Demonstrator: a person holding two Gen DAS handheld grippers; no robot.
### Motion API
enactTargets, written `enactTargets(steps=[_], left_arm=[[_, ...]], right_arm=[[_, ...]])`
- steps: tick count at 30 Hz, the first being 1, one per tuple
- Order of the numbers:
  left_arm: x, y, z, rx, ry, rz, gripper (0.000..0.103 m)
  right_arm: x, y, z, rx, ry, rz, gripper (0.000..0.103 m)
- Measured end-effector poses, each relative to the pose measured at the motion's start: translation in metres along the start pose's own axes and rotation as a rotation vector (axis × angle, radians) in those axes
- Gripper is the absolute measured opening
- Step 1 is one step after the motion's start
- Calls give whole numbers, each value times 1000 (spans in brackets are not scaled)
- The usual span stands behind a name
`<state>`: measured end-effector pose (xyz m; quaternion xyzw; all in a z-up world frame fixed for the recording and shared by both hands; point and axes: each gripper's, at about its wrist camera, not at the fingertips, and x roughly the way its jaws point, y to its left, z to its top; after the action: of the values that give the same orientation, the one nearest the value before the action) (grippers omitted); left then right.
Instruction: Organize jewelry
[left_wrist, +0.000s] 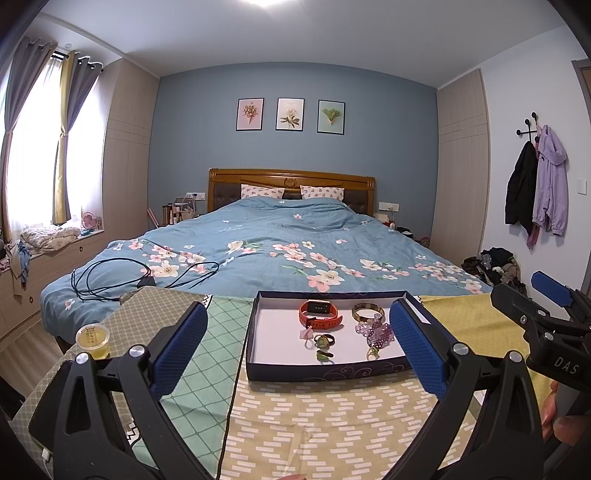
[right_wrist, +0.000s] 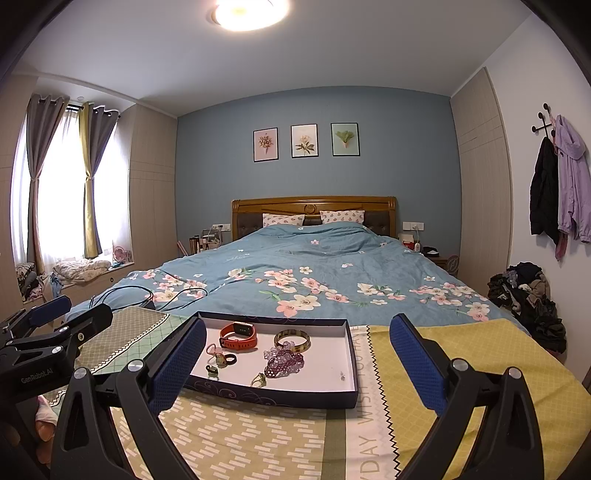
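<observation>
A dark blue shallow box (left_wrist: 314, 373) (right_wrist: 354, 369) with a white floor sits on a patterned cloth. In it lie a red smartwatch (left_wrist: 318, 314) (right_wrist: 238, 335), a brown bangle (left_wrist: 367, 313) (right_wrist: 292, 340), a purple bead bracelet (left_wrist: 376, 330) (right_wrist: 284, 362), and several small rings (left_wrist: 324, 340) (right_wrist: 223, 359). My left gripper (left_wrist: 299, 347) is open and empty, hovering before the box. My right gripper (right_wrist: 297, 363) is also open and empty, just in front of the box. Each gripper shows at the edge of the other's view.
A small cup of yellow jelly (left_wrist: 92, 341) stands at the cloth's left edge. Behind the box is a bed with a blue floral duvet (left_wrist: 277, 243) and black cables (left_wrist: 122, 277). A person's fingers (left_wrist: 561, 421) hold the right gripper's handle. Clothes are piled on the floor (right_wrist: 528, 295).
</observation>
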<state>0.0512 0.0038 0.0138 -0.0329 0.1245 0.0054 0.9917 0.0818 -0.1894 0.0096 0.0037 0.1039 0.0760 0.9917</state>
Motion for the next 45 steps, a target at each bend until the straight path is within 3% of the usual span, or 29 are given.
enactTargets(steps=[45], left_arm=[[-3, -9, -4, 2, 1, -2, 97]], right_arm=[[1, -3, 0, 0, 7, 3, 96]])
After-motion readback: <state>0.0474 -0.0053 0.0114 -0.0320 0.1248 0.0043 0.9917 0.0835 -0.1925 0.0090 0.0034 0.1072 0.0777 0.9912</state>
